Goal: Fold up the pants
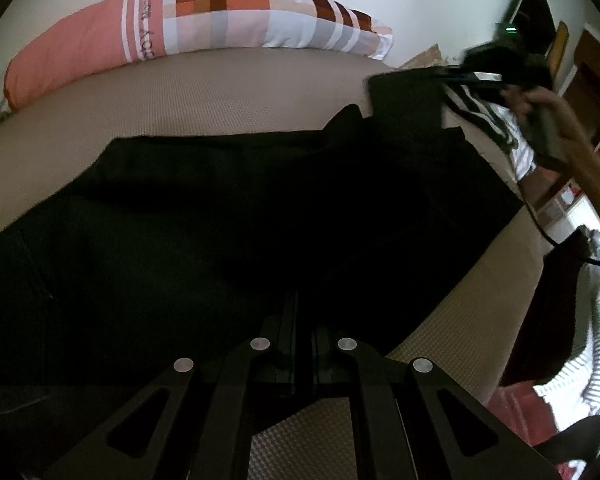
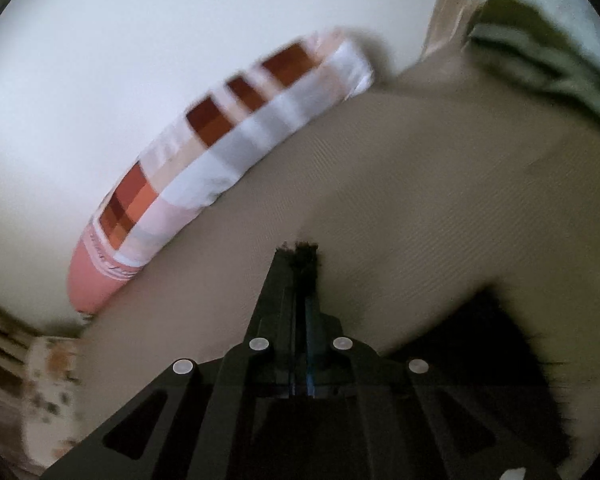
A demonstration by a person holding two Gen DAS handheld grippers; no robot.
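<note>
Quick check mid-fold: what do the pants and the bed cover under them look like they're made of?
Pants: matte black woven cloth, probably cotton or a blend; it absorbs light, drapes limply and shows no sheen. Bed cover: tan textile with a fine ribbed or waffle weave, visible as a regular grid texture.

Left tool (image 1: 304, 300) tips lost against black pants (image 1: 240, 220) — right-wrist view motion-blurred.

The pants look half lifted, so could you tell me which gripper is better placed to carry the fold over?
Probably the right gripper: shut on the raised edge of the black pants. The left gripper is shut low on cloth lying on the bed, likely anchoring.
</note>
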